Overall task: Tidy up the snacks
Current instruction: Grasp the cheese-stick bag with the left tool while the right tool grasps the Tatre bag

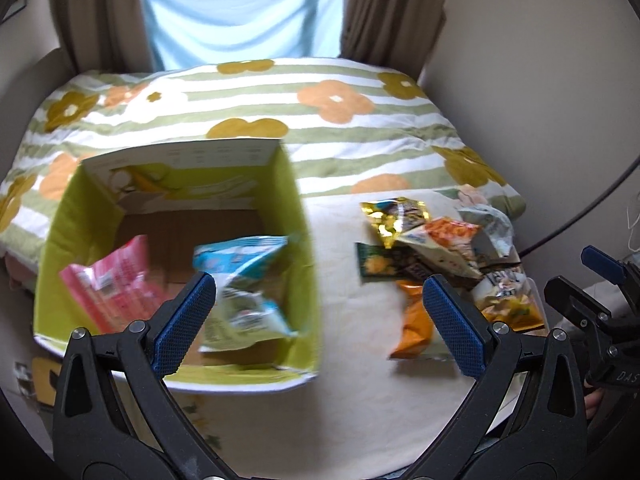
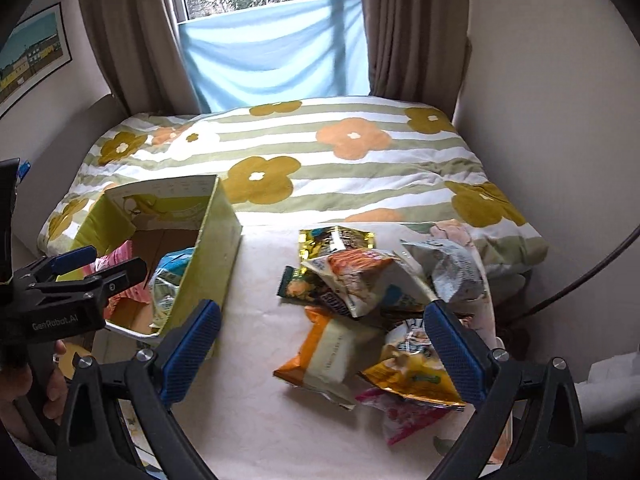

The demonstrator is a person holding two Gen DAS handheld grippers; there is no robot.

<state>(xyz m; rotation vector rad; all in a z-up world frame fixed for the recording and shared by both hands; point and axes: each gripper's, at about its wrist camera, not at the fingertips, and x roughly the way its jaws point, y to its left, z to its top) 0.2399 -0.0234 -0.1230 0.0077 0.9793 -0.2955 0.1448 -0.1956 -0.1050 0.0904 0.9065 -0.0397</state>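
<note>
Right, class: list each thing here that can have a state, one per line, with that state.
green box: open-topped, upright
blue packet: in the box
pink packet: in the box
snack pile: loose beside the box
left gripper: open, empty
right gripper: open, empty

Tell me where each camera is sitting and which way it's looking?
Left wrist view: sits on the left gripper, looking forward and down into the green box; its own open blue-padded fingers show, plus the right gripper at the right edge.
Right wrist view: sits on the right gripper, looking at the snack pile; its open fingers show, plus the left gripper and a hand at the left.
Both share the box, the pile, the flowered blanket and the window.
</note>
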